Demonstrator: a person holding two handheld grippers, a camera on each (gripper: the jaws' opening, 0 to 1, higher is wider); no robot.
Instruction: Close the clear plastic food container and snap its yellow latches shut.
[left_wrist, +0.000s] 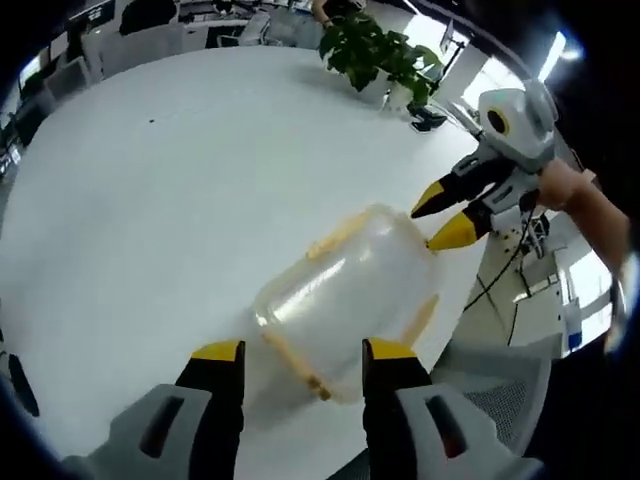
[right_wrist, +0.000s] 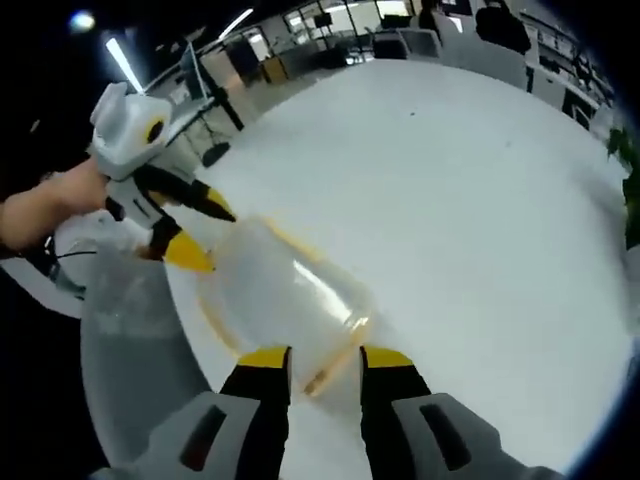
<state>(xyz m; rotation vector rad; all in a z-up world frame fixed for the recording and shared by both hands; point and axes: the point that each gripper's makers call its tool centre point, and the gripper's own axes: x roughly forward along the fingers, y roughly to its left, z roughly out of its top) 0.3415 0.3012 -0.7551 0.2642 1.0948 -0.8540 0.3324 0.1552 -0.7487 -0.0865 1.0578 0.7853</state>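
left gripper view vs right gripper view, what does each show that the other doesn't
Left gripper view alone: a potted plant at the table's far edge, with a dark object beside it, and cables hanging past the table edge.

Right gripper view alone: rows of desks beyond the table and a grey chair back close by.

Both: the white table, the clear container with yellow latches lying near its edge, and both open grippers, left and right, at its opposite ends.
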